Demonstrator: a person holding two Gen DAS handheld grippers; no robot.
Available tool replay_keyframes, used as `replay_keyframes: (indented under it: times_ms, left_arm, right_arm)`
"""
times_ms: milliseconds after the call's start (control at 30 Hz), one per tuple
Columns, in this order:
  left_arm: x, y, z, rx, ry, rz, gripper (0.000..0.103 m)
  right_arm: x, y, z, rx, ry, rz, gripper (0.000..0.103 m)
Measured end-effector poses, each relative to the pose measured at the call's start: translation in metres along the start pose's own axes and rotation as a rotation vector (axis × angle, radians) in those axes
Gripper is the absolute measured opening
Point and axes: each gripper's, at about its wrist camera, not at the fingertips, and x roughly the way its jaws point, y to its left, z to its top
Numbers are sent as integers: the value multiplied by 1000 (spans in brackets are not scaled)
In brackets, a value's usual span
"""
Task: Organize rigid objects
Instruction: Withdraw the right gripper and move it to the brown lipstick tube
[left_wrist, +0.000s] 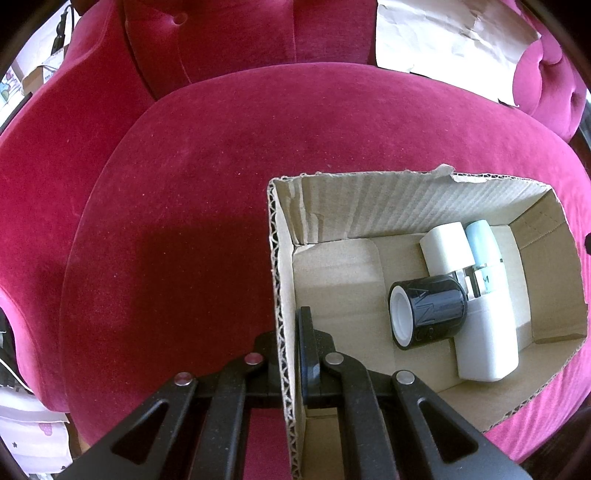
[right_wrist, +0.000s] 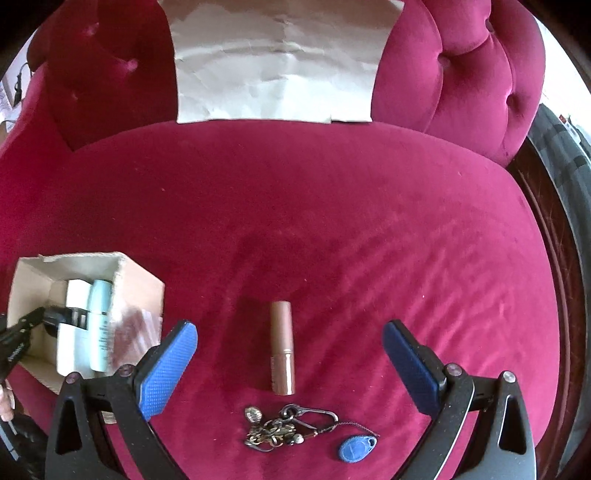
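Left gripper (left_wrist: 291, 332) pointing steeply down, jaws pinching the corrugated wall of the cardboard box (left_wrist: 284, 369). Right gripper (right_wrist: 290, 363) tilting down, jaws spread wide around the rose-gold lipstick tube (right_wrist: 282, 347), not touching. Lying right of the box on the crimson velvet cushion (right_wrist: 332, 206). Keychain (right_wrist: 288, 430) resting just nearer than the tube. Black jar (left_wrist: 428, 312) and white bottles (left_wrist: 484, 339) lying inside the box.

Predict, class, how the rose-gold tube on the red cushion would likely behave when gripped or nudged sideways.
The rose-gold tube lies on its side, so a sideways nudge would probably roll it. Its glossy casing looks rigid but perhaps slippery; the right gripper has textured blue pads, which should help.
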Motion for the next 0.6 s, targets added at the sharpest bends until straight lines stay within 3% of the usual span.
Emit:
replay_keyframes:
  times_ms: [600]
  left_arm:
    - [-3, 1, 0, 3, -1, -3, 4]
  right_arm:
    - [65, -3, -5, 2, 197, -32, 102]
